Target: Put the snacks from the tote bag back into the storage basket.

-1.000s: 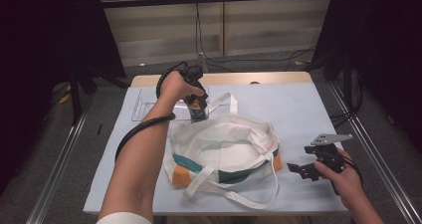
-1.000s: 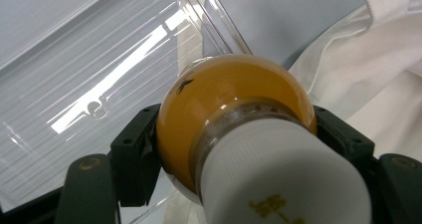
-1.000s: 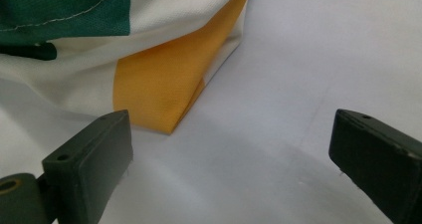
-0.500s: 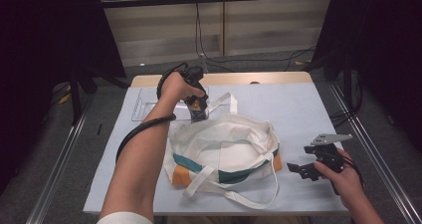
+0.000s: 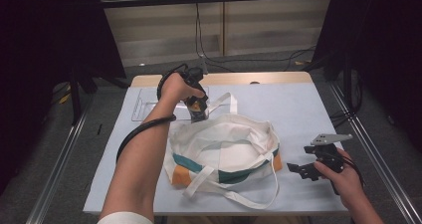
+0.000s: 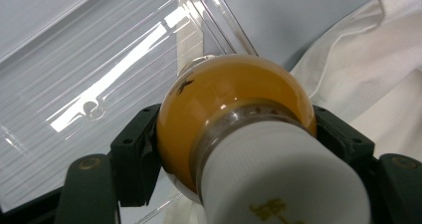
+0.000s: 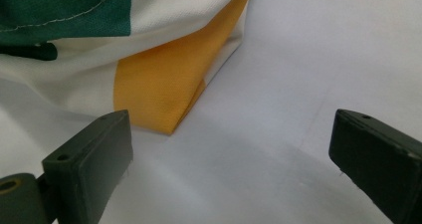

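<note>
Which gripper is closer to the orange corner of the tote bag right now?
Right. The right gripper sits just beside the bag's orange corner, jaws open and not touching it. The left gripper is at the bag's far edge, shut on an orange bottle.

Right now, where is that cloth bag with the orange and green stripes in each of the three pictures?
High view: the tote bag lies mid-table, between the two hands.
Left gripper view: its white cloth fills the right edge, beside the held orange bottle.
Right gripper view: its orange corner sits upper left, ahead of the open jaws.
Shared landmark: the pale blue table top.
</note>
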The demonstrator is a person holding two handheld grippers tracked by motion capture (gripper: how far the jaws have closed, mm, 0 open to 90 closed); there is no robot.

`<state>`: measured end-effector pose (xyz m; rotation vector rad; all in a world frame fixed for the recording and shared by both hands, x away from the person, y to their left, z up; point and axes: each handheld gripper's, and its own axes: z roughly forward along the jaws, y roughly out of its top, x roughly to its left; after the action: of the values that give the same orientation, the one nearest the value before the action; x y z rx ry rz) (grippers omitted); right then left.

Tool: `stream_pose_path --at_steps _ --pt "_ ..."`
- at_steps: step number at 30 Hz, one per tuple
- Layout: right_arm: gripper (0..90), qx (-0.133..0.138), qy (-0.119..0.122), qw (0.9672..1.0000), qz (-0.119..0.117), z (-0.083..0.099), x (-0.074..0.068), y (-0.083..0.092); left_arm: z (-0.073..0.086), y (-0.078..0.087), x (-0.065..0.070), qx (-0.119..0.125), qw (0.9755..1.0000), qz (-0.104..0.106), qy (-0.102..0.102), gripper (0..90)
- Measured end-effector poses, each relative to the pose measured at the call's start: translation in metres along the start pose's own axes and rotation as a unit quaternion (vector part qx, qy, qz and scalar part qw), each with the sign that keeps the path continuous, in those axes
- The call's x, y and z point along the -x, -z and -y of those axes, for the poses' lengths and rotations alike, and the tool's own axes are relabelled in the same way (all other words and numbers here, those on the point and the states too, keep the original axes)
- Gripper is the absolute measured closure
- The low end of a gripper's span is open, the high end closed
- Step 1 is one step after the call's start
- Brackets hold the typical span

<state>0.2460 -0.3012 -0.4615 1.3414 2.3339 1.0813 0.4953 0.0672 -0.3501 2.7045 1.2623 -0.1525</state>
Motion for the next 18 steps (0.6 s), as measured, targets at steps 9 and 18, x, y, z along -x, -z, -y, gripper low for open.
stream_pose_path --at_steps 9,18 --pt "3.5 0.0 0.002 1.0 -0.001 -0.0001 0.0 -0.0005 -0.0005 -0.0005 -0.0007 0.0 1.0 0.001 -0.006 29.7" --pt "3.5 0.0 0.004 1.0 -0.002 -0.0004 -0.0002 -0.0005 -0.0003 -0.0007 -0.0003 0.002 1.0 -0.001 -0.006 29.6"
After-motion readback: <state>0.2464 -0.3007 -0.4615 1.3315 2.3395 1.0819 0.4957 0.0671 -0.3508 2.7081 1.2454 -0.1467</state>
